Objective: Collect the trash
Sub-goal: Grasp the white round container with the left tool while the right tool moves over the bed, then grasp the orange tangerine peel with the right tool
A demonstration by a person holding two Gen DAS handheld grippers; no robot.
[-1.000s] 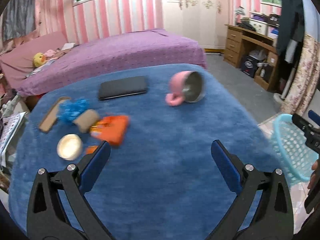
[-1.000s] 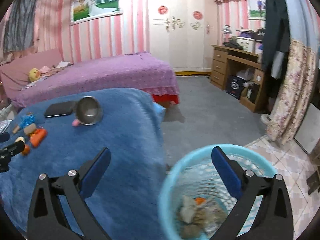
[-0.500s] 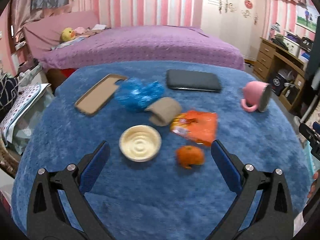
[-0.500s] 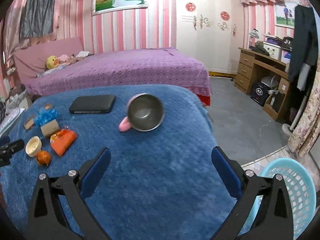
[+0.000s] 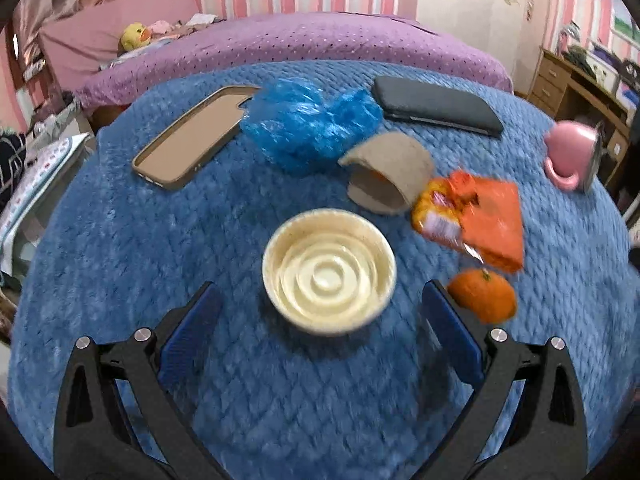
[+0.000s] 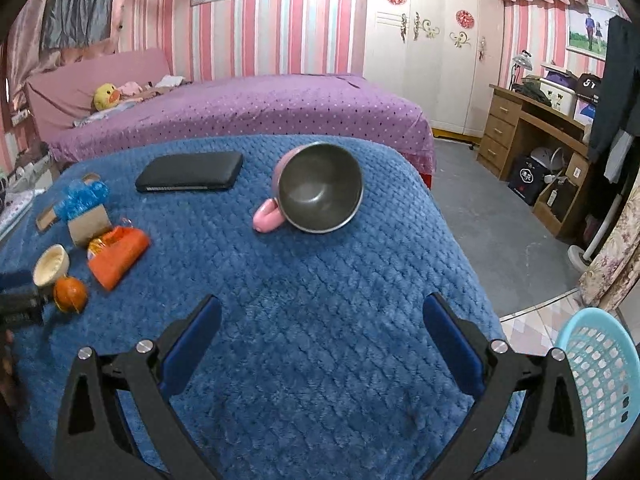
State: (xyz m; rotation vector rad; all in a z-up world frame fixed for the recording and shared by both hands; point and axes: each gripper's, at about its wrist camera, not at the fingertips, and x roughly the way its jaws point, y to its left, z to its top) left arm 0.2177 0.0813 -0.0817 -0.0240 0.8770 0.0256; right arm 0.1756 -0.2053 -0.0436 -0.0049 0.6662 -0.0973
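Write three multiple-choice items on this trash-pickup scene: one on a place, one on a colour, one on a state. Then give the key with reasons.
1. Where does the cream bowl sit?
A. just ahead of the left claw, between its fingers
B. inside the basket
C. on the bed

2. What colour is the crumpled plastic bag?
A. red
B. blue
C. white

3. How does the pink mug lie?
A. upright
B. upside down
C. on its side

Key:
1 A, the bowl lies on the blue blanket, centred before the open claw.
2 B, the bag is bright blue, beside the phone case.
3 C, the mug's mouth faces the right wrist camera and its handle rests on the blanket.
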